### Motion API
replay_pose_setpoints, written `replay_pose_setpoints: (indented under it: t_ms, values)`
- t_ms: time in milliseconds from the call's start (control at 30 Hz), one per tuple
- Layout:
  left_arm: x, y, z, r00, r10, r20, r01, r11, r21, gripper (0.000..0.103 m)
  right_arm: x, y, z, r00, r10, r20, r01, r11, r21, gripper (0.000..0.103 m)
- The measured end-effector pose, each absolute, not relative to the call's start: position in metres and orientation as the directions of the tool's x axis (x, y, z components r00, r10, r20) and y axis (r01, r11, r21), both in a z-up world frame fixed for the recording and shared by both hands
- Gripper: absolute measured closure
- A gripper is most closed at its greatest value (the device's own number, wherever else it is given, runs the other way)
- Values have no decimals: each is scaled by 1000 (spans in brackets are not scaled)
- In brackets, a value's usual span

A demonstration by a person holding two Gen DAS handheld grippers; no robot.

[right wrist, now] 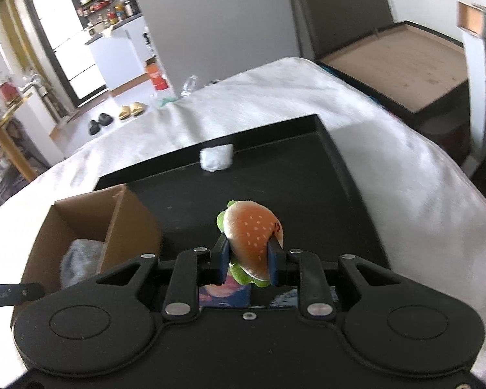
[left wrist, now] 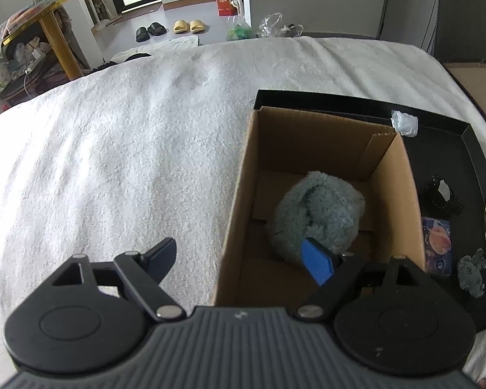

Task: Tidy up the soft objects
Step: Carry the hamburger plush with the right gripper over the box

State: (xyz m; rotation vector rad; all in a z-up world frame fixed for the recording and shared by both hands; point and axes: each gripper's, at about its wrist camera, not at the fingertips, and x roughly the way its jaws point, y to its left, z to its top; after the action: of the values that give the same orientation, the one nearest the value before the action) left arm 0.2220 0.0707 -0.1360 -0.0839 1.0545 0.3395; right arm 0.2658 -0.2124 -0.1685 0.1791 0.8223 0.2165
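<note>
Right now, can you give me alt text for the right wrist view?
The right tool grips a plush hamburger above a black tray. An open cardboard box sits left, a white wad at the tray's far edge.

Home, lived-in bedroom/studio. Bed with white blanket [left wrist: 120, 136] fills the foreground; past its far edge, black slippers [left wrist: 149, 30] and yellow slippers [left wrist: 189, 26] on the floor, cluttered gold-framed glass table [left wrist: 45, 16] by the left corner, pantry shelves [right wrist: 108, 8] with bottles beyond
</note>
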Motion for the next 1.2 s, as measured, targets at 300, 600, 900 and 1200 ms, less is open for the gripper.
replay_pose_setpoints:
  t_ms: [300,600,900,1200]
  values:
    - [214,85,-137,459,194,-867,-302,952,54,21,263,-172,-153,624,297,-723,-227,954,196,80]
    - [211,96,-142,473,143,-870,-287,958,1,26,267,-148,-141,614,289,-735,-241,955,174,80]
    - [211,108,-149,478,83,-874,-296,952,-72,46,269,-118,-127,625,279,-729,-269,954,135,80]
    - [208,119,-154,482,43,-875,-307,944,-123,72,266,-80,-126,621,287,-730,-318,943,100,80]
